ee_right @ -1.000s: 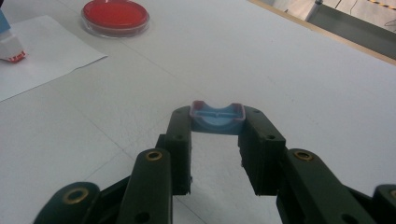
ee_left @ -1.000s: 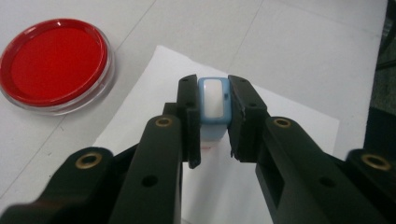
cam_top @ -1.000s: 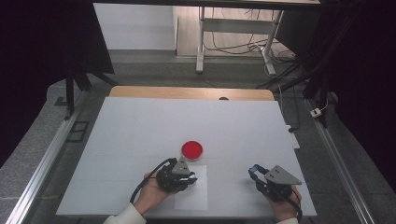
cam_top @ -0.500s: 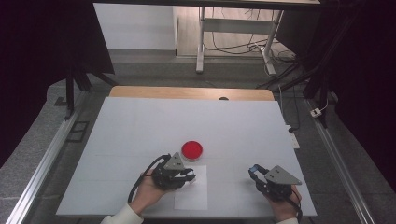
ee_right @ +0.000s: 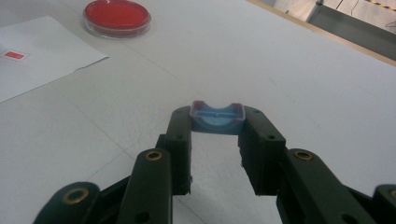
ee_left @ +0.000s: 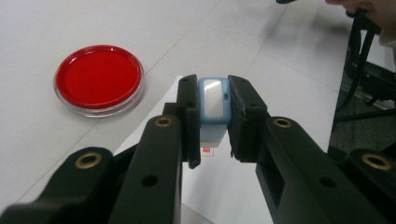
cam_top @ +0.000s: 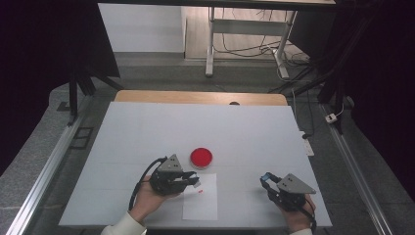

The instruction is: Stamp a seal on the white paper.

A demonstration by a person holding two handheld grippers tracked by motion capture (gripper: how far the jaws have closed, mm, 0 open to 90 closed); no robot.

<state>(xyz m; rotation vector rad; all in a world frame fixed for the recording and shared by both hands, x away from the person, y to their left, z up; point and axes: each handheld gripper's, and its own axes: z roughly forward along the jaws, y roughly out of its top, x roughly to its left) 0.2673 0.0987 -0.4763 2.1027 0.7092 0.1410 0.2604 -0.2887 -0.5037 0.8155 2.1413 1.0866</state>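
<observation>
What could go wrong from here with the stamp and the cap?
The left gripper holds the blue stamp by a narrow grip above the white paper; it could twist and smear beside the red mark. The right gripper pinches the blue cap only at the jaw tips, so it could slip out.

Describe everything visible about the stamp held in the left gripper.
The stamp is a small light-blue block, plastic by its look, with a glossy pale rectangular panel on top and a whiter lower body. It stands upright, clamped between the left gripper's two black jaws, which press on its two sides. It is over the white sheet of paper, where a small red mark shows just beneath it. Whether its base touches the paper cannot be told.
</observation>
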